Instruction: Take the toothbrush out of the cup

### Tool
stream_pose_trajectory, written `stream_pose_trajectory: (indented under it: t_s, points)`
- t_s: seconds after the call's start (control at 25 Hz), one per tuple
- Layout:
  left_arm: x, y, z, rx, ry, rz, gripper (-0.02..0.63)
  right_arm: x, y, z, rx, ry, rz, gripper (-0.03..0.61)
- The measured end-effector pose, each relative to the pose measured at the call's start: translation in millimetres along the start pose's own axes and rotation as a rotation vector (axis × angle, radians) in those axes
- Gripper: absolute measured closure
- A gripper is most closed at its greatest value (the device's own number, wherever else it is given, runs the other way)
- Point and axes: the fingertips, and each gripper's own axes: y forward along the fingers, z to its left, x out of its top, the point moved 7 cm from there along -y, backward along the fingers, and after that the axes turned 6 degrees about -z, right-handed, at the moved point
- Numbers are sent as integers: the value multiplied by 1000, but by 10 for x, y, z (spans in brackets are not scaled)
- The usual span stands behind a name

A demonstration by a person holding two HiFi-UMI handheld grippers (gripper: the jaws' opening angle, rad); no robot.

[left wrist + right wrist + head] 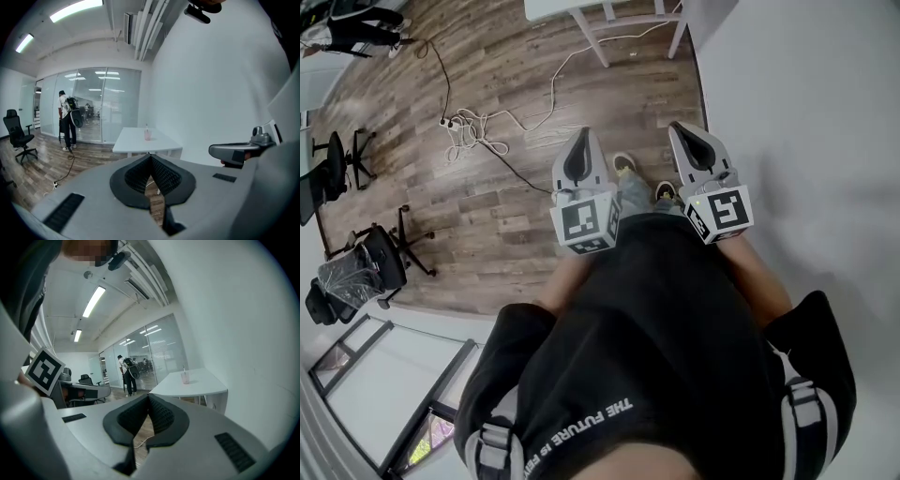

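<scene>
A pink cup (148, 135) with a thin toothbrush (146, 127) standing in it sits on a white table (140, 143) far ahead, by the white wall. The right gripper view shows the same cup (186, 378), toothbrush (183, 370) and table (197, 386). My left gripper (150, 155) is shut with nothing in it, and my right gripper (148, 396) is shut and empty too. In the head view the left gripper (581, 134) and right gripper (680, 127) are held side by side at waist height over the wooden floor, several steps from the table (572, 9).
A white wall (806, 112) runs along my right. Cables and a power strip (473, 131) lie on the floor ahead to the left. Office chairs (370, 267) stand at the left. A person with a backpack (68, 119) stands by the glass partition (101, 103).
</scene>
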Motion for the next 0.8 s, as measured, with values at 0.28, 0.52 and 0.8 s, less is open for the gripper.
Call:
stream_pose_trajectory:
  t_s: [0.28, 0.52, 0.8]
  points:
    - [64, 325, 506, 20, -34, 7, 607, 81, 580, 80, 12, -24, 29, 565]
    - [115, 654, 800, -12, -53, 9, 607, 91, 1034, 95, -5, -29, 66, 565]
    - [212, 1147, 1228, -28, -80, 28, 607, 127, 1694, 49, -18, -26, 97, 565]
